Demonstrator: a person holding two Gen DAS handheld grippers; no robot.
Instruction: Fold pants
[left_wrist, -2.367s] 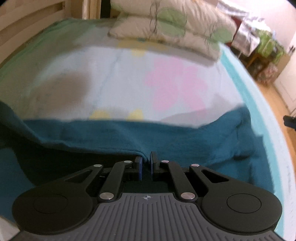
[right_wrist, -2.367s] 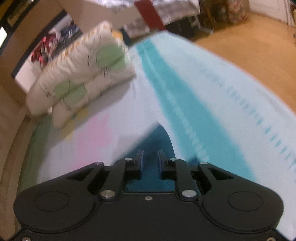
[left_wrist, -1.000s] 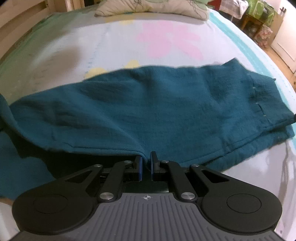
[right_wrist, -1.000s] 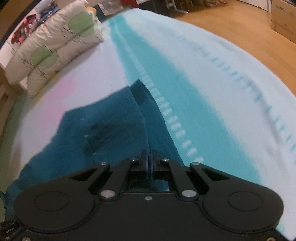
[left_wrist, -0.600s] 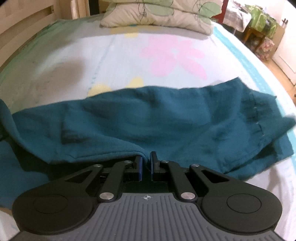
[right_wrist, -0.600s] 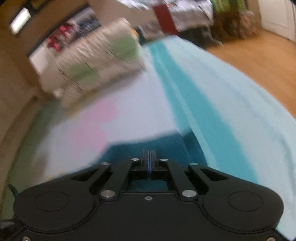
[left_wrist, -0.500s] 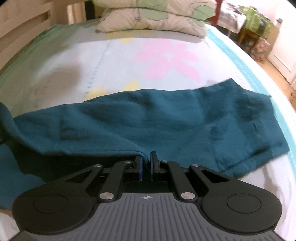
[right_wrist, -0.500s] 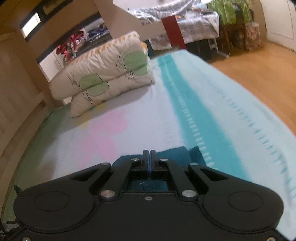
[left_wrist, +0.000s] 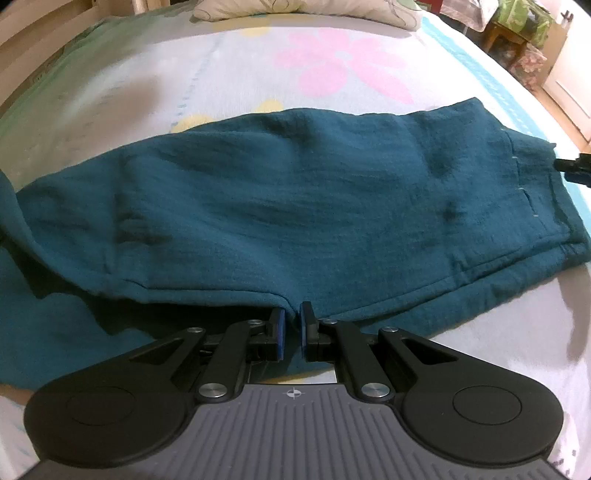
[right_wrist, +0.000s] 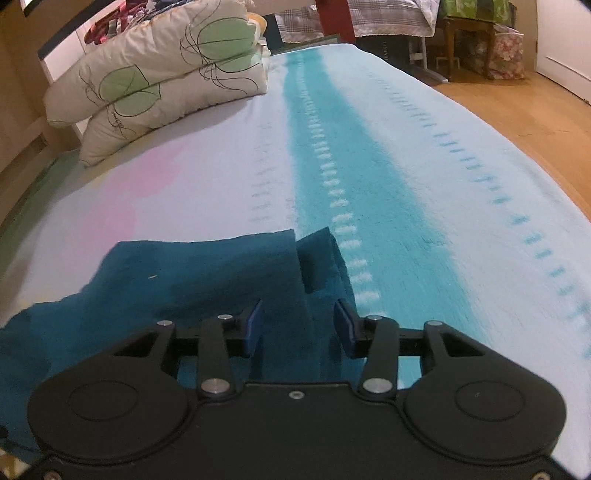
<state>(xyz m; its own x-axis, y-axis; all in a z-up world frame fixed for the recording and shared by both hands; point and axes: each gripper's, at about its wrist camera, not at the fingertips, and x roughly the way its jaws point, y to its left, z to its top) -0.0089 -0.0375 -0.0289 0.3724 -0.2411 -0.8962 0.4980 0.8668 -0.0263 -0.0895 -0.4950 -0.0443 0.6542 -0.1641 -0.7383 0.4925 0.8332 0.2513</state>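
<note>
Where the teal pants (left_wrist: 295, 206) lie spread crosswise over the bedspread (left_wrist: 229, 77), the left gripper (left_wrist: 290, 325) is pinched on a fold of their near hem, its blue pads (left_wrist: 279, 332) drawn close with the cloth edge caught between them. How much fabric sits inside that pinch is hidden by the fingers themselves. To the left the pants run out of the left wrist view, so that end cannot be made out, and a darker lower layer there lies in shadow.

In the right wrist view the right gripper (right_wrist: 298, 325) is opening, its pads well apart, with the pants (right_wrist: 207, 273) lying between and under them but not pressed by either one. Just beyond its fingers a small flap of the cloth (right_wrist: 317, 258) sticks up beside the bedspread's teal stripe (right_wrist: 354, 177) (whether it is a pocket or a turned corner is hard to tell). The gripper body covers the cloth nearest the camera.

A sliver of the right gripper (left_wrist: 576, 168) shows at the far right edge of the left wrist view, cut off by the frame, near the pants' right end. Stacked leaf-print pillows (right_wrist: 155, 77) sit at the head of the bed.
</note>
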